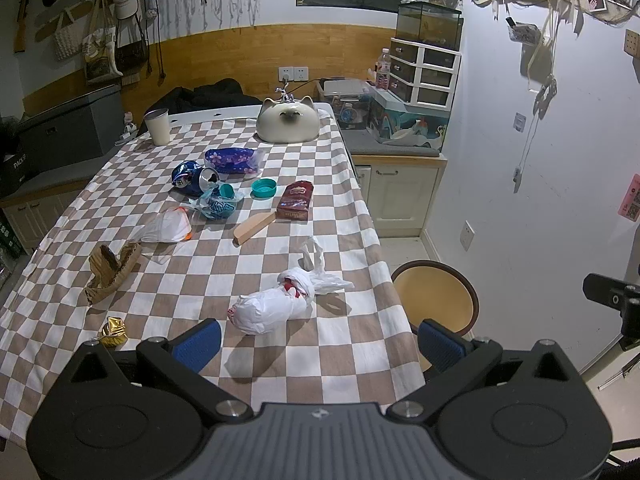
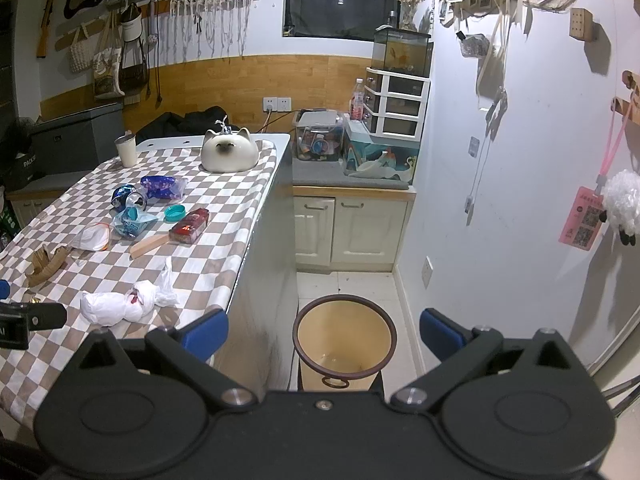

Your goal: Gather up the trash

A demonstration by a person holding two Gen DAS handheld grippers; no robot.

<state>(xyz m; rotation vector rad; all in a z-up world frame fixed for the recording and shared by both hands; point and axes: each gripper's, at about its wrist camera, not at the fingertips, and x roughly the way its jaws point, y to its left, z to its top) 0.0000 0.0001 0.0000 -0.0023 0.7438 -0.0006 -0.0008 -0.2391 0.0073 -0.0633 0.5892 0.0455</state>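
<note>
Only my right view shows the round yellow bin [image 2: 344, 344] on the floor beside the checkered worktop [image 2: 208, 240], where a knotted white plastic bag [image 1: 276, 306] lies; both my jaws stand released, holding nothing.

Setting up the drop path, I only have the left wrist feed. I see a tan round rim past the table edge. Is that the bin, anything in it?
Observer: Yes, a tan round waste bin with a dark rim on the floor tiles; the visible bottom looks bare.
Operator: Right gripper state?
Observer: The right gripper is open, holding nothing, above the bin.
Operator: Can it see the knotted white plastic bag?
Observer: Yes, the knotted white plastic bag lies near the table's corner, left of the bin.
</note>
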